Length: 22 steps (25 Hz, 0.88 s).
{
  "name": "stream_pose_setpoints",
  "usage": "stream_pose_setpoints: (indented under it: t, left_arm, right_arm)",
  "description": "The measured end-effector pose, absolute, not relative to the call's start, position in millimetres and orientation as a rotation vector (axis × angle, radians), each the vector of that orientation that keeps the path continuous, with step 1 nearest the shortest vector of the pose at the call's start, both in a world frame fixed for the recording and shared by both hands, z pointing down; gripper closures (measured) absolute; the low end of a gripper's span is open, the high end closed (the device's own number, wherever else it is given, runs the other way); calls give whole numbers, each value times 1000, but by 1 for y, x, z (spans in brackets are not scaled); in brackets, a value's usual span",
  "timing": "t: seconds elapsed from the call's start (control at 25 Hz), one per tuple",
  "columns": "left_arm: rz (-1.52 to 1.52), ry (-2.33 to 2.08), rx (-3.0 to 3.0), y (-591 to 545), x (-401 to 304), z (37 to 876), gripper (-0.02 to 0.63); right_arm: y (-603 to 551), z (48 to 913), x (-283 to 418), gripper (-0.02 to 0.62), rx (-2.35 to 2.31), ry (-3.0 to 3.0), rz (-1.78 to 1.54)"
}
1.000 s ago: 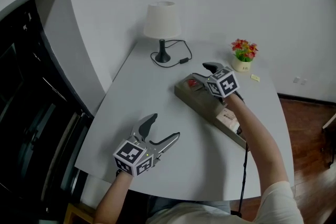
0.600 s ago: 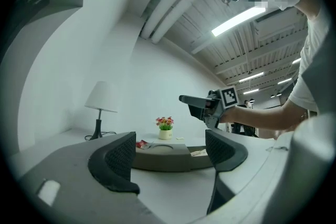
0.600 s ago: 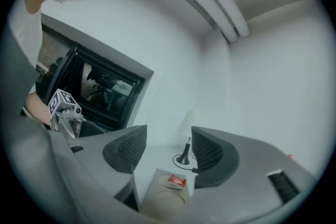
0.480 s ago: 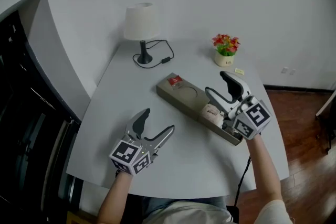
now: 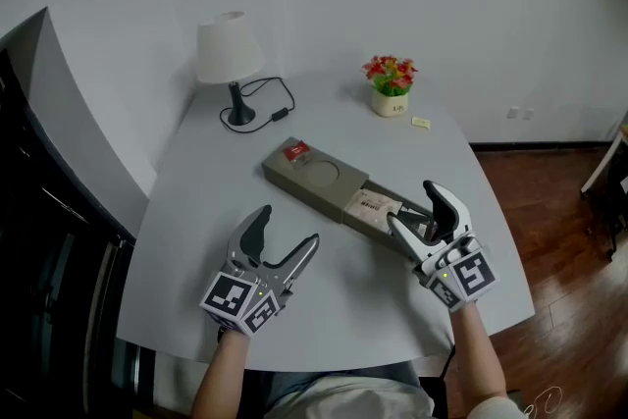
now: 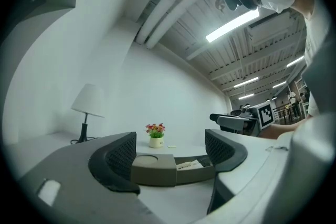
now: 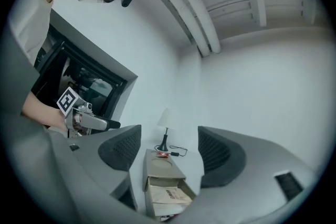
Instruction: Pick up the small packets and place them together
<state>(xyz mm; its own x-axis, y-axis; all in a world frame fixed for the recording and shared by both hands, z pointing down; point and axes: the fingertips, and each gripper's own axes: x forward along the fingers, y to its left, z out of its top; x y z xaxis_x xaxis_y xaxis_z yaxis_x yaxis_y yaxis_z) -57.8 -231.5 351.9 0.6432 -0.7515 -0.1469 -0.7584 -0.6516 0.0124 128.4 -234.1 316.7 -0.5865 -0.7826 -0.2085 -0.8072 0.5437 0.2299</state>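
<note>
Packet (image 5: 371,207) in drawer (image 5: 381,232), print illegible; red packet (image 5: 295,151) tiny

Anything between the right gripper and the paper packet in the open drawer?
Nothing visible. The right gripper, whose jaws have just been opening and are empty, faces the uncovered paper packet in the drawer.

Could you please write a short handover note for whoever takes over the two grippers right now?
Left gripper: open, empty, over the near part of the table.
Right gripper: jaws have just been opening, nothing between them, at the near end of the grey box.
Things: pale packets lie in the box's open compartment; a red packet lies apart on the box's far end.
Done: some packets sit together in the compartment.
Left: probably bring the red packet to them. The pale scrap by the flower pot is too small to identify.
</note>
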Motion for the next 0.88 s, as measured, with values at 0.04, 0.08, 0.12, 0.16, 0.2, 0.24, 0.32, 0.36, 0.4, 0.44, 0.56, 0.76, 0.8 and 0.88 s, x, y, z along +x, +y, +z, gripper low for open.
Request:
stream_pose_setpoints:
  t: [0.04,0.08,0.12,0.16,0.2,0.24,0.32,0.36,0.4,0.44,0.56,0.76,0.8,0.88]
  left_arm:
    - [203,1289,-2805,-231,-55,355,210]
    - [196,1290,-2811,-231,-53,357,210]
    - [197,1290,-2822,-231,-51,360,210]
    - [206,1289,-2838,-230,-50,362,210]
    - [216,1289,-2852,-229,-48,364,210]
    - [219,1290,-2862,-228,-47,366,212]
    - [190,1294,-2857,-226,-45,372,215]
    - [166,1295,-2848,-226,-43,374,215]
    - [146,1292,-2842,-225,-41,376,215]
    - [132,1288,-2841,-225,-39,378,215]
    - [123,1285,-2852,-224,-34,380,216]
    - [124,1299,-2860,-224,-36,385,216]
    - [118,1305,-2861,-225,-37,386,216]
    - [104,1316,-2867,-227,-40,390,216]
  right_arm:
    - [-233,324,131,246,-1403,2687,440]
    - [-232,331,133,247,-1418,2687,424]
    - [-230,336,134,247,-1431,2687,414]
    - [-228,339,135,247,-1441,2687,406]
    - [-226,342,135,247,-1448,2689,396]
    - [-223,345,135,247,-1451,2697,384]
    - [-219,352,131,249,-1452,2731,371]
    - [-216,356,130,249,-1453,2750,377]
    - [-214,359,128,249,-1455,2767,388]
    - [-212,362,127,249,-1453,2783,397]
    - [-208,372,125,279,-1421,2843,360]
    - [-212,387,145,281,-1445,2923,353]
    - [-215,388,152,281,-1451,2934,345]
    - [-220,389,166,282,-1452,2968,333]
